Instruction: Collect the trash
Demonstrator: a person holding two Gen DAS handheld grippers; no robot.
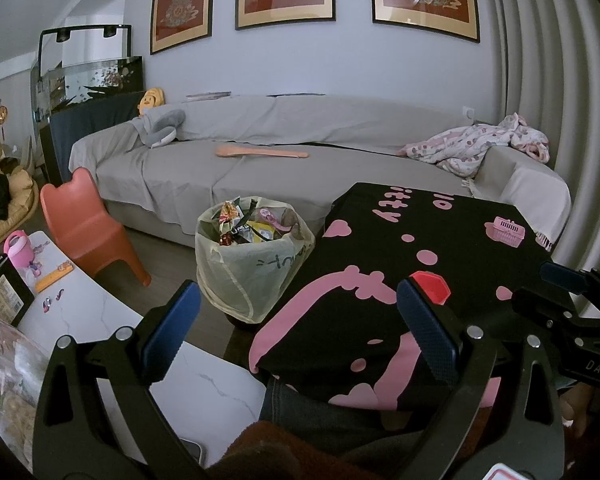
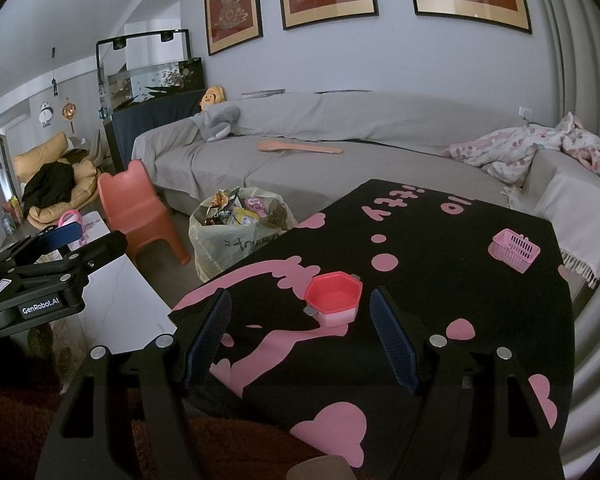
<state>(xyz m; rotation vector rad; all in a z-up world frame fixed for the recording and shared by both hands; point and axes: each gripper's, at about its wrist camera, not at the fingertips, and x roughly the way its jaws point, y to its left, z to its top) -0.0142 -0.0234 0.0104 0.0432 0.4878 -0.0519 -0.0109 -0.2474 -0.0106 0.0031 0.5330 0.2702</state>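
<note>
A yellowish trash bag (image 1: 252,264), full of wrappers, stands on the floor between the sofa and the black-and-pink cloth-covered table (image 1: 440,240); it also shows in the right wrist view (image 2: 236,236). My left gripper (image 1: 300,324) is open and empty, hovering near the table's left edge, in front of the bag. My right gripper (image 2: 300,328) is open and empty above the cloth, just short of a small red hexagonal toy pot (image 2: 334,298), which the left wrist view shows partly hidden behind a finger (image 1: 434,284). A pink toy basket (image 2: 514,250) lies further right on the cloth.
A grey covered sofa (image 1: 300,160) runs along the back with a wooden paddle (image 1: 260,153) and crumpled blanket (image 1: 480,146). An orange child's chair (image 1: 88,224) stands left of the bag. A white marble table (image 1: 100,320) at left holds a pink cup, a box and small items.
</note>
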